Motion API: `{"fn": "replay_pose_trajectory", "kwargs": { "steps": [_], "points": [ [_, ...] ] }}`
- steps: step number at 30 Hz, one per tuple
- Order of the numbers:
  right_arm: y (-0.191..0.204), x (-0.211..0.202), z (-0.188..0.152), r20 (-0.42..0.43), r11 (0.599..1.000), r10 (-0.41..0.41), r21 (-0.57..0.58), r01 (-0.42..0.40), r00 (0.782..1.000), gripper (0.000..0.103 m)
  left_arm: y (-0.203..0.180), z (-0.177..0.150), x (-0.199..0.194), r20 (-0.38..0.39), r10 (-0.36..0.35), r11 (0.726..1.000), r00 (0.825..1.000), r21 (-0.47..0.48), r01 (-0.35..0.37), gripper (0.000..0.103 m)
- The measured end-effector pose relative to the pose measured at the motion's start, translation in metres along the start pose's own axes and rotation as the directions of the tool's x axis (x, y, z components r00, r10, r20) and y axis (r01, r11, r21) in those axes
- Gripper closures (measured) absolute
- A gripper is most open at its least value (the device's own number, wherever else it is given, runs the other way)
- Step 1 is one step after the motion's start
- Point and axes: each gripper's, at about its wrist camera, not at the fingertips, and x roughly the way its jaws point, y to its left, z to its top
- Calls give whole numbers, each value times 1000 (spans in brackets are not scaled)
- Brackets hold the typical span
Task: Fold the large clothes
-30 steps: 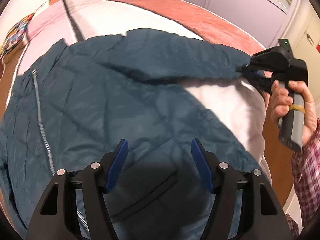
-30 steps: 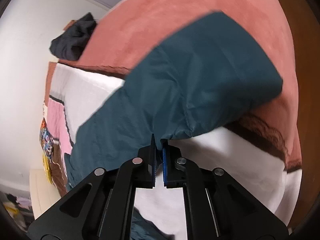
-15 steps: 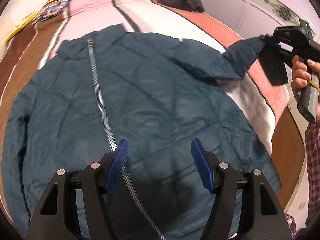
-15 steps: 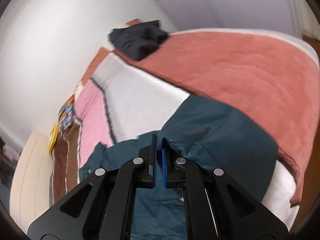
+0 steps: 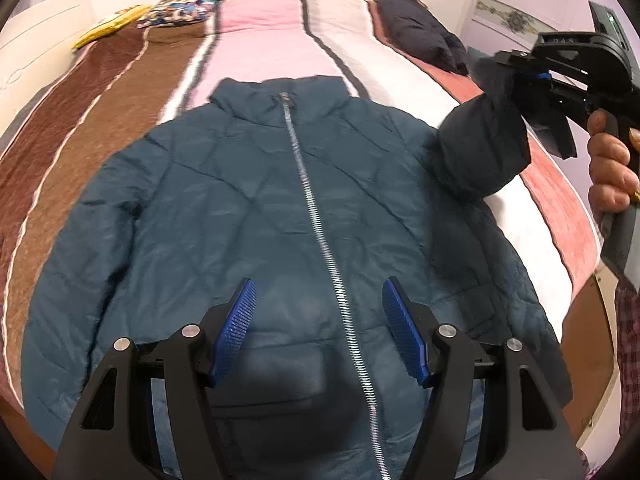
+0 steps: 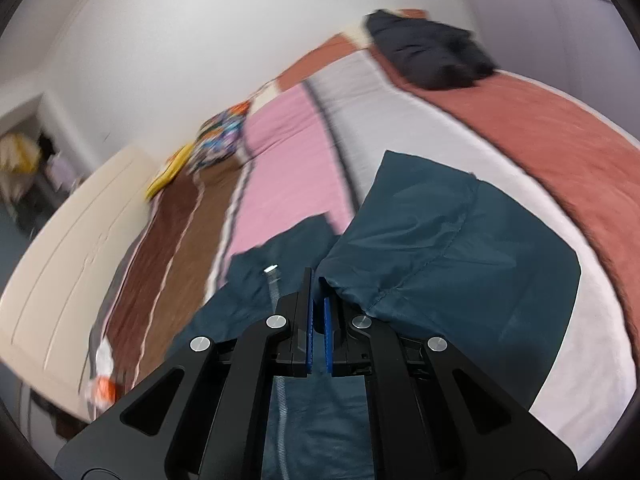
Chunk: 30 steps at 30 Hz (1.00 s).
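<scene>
Teal quilted puffer jacket (image 5: 248, 216) flat, front up, silver zipper (image 5: 320, 240) closed, on striped plush bedspread (image 5: 120, 92). Left gripper (image 5: 320, 332) jaws apart above hem. Right gripper (image 6: 317, 312) clamped on raised sleeve cuff (image 6: 452, 256). Dark garment (image 5: 420, 32) far right; white walls.

Striped bed (image 5: 256, 48), teal jacket (image 5: 224, 208), dark garment (image 5: 420, 36)

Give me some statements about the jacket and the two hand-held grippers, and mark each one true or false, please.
1. The right hand-held gripper is shut on the cuff of the sleeve. True.
2. The left hand-held gripper grips the zipper. False: it is open, holding nothing.
3. The teal jacket is zipped closed. True.
4. The jacket lies on a bare wooden floor. False: it lies on a striped bedspread.
</scene>
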Motion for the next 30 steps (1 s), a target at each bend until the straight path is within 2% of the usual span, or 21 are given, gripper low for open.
{"fn": "replay_pose_trajectory", "kwargs": {
  "steps": [5, 9, 12, 14, 16, 19, 21, 22, 23, 24, 26, 30],
  "points": [
    [64, 35, -24, -81, 990, 81, -105, -89, 993, 98, 29, -8, -8, 15, 27, 998, 1000, -56, -27, 38],
    [102, 73, -54, -158, 985, 85, -134, -107, 984, 98, 54, -21, -13, 13, 55, 994, 998, -100, -53, 38],
    [129, 108, -87, -212, 977, 28, -200, -71, 977, 98, 73, -31, -15, 3, 67, 988, 998, -139, -66, 38],
    [146, 134, -112, -222, 950, -59, -311, -13, 973, 98, 83, -37, -18, -1, 71, 985, 997, -159, -70, 38],
    [156, 157, -139, -227, 902, -148, -429, 38, 963, 98, 93, -42, -19, -8, 75, 981, 997, -180, -76, 38],
    [159, 185, -176, -240, 806, -262, -588, 74, 935, 94, 101, -47, -18, -12, 80, 978, 997, -194, -81, 38],
    [161, 196, -199, -245, 721, -336, -688, 81, 909, 84, 107, -48, -15, -18, 83, 975, 996, -205, -85, 38],
    [160, 200, -210, -256, 687, -347, -724, 59, 902, 73, 109, -48, -14, -20, 85, 974, 996, -208, -88, 38],
    [158, 199, -218, -256, 661, -350, -749, 44, 901, 65, 112, -47, -12, -24, 92, 973, 995, -210, -95, 38],
    [155, 195, -223, -256, 647, -347, -762, 32, 902, 62, 115, -46, -10, -26, 99, 973, 995, -208, -102, 38],
    [150, 188, -225, -286, 653, -321, -757, -8, 903, 51, 117, -43, -9, -25, 110, 972, 994, -208, -113, 38],
    [132, 169, -215, -388, 718, -252, -689, -98, 887, 47, 116, -31, -12, 2, 128, 975, 992, -186, -125, 38]
  ]
}}
